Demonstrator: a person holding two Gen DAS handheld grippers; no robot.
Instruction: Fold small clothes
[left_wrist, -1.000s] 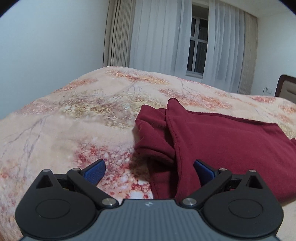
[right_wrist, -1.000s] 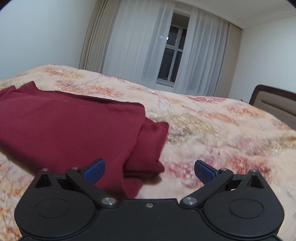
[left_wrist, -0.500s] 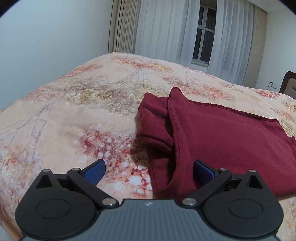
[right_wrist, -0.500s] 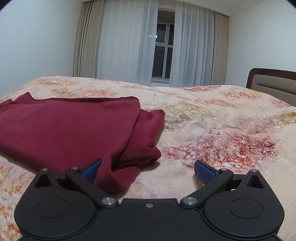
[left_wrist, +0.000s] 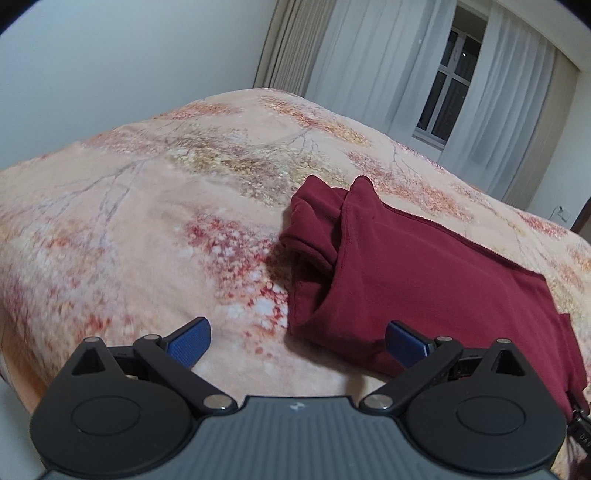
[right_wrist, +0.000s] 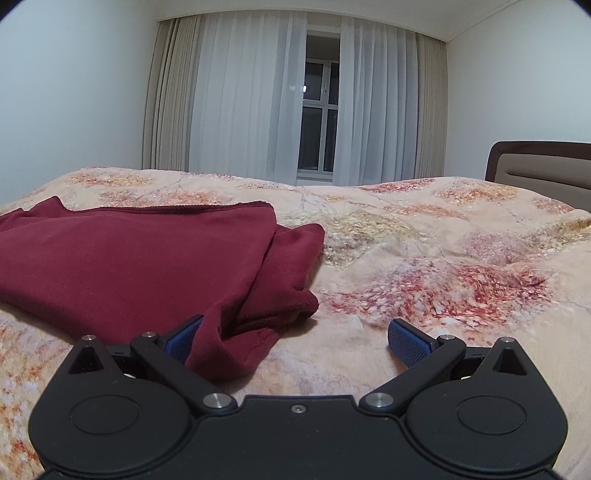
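The dark red garment (left_wrist: 424, 280) is lying folded on the floral bedspread (left_wrist: 147, 221), its hemmed far edge running straight. The left gripper (left_wrist: 297, 338) is hovering wide open, holding nothing, at its near left corner. The right gripper (right_wrist: 295, 336) is spreading wide around the near right corner (right_wrist: 236, 354), gripping nothing. Bare bedspread is lying open left and right.

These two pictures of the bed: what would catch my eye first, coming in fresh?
The dark red garment stands out, lying partly folded on the flowery bedspread, its bunched sleeve end toward the middle of the bed. Next come the black tools with blue tips at the bottom of each picture, the left gripper and the right gripper, jaws wide apart at the garment's near edge.
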